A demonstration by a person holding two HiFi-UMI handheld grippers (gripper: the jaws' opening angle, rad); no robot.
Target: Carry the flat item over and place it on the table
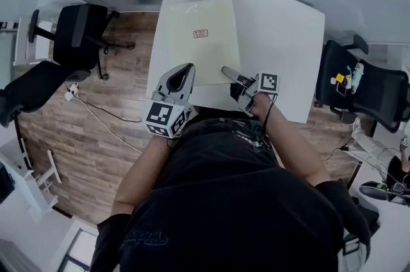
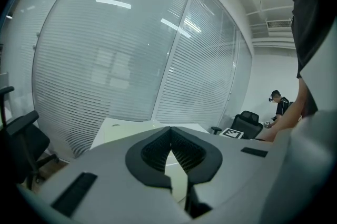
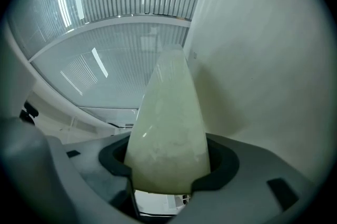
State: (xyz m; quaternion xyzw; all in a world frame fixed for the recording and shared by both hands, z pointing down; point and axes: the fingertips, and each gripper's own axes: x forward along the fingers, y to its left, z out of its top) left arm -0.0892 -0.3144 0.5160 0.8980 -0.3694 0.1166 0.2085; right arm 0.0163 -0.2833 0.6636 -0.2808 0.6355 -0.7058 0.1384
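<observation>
One pale flat sheet [image 1: 204, 47] with a single red label [image 1: 200, 33] lay spread over the one white table [image 1: 282, 40]. Two grippers held its near edge. The left gripper [image 1: 182, 77] had its jaws pinched nearly together on the sheet's left part. The right gripper [image 1: 232, 76] stood wider, the sheet filling the space between its jaws.

You've two grippers, left gripper [image 1: 185, 70] and right gripper [image 1: 227, 71]. Ahead of their jaws are one flat board [image 1: 200, 40] and one white surface [image 1: 282, 34]. At least two office chairs: one left [image 1: 80, 34], one right [image 1: 368, 85].
</observation>
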